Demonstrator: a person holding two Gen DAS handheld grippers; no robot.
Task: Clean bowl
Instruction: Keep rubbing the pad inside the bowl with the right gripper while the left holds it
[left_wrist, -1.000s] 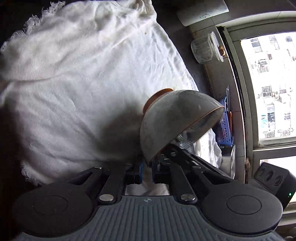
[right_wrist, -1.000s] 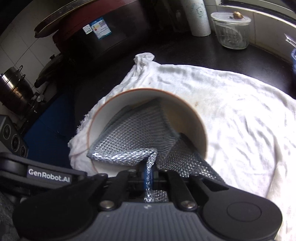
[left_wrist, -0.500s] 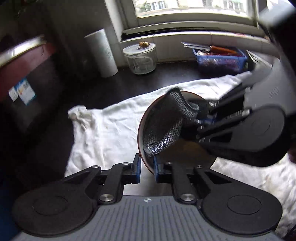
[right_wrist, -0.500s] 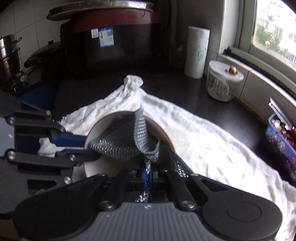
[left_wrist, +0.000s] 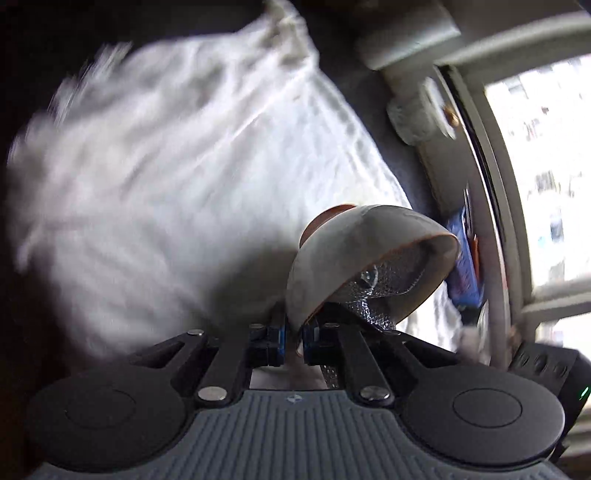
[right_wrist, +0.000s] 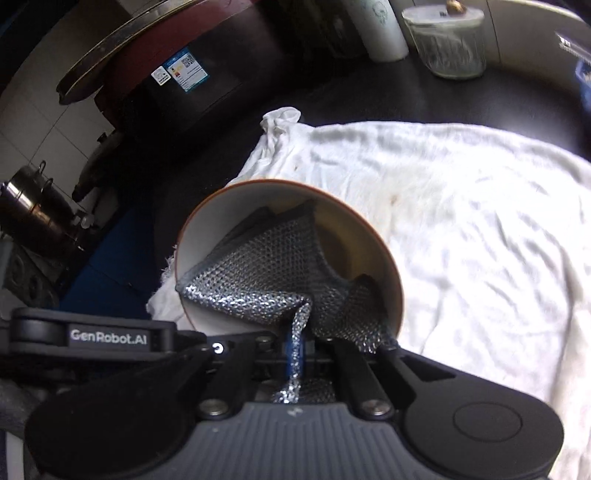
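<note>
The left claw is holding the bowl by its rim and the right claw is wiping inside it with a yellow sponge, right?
Not quite. The left claw does hold the bowl by its rim, but the right claw is wiping inside with a silver mesh scrubbing cloth, not a yellow sponge. The right wrist view shows it clearly.

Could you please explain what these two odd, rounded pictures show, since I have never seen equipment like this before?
There is no robot here: a person holds a two-finger gripper in each hand, and a wide-angle camera on each looks forward along its fingers, hence the curved views. In the left camera's view, the left gripper is shut on the rim of a bowl, held tilted above a white cloth spread on a dark counter. In the right camera's view, the right gripper is shut on a silvery mesh scrubbing cloth pushed inside that bowl. A lidded glass jar stands further back on the counter.
</note>
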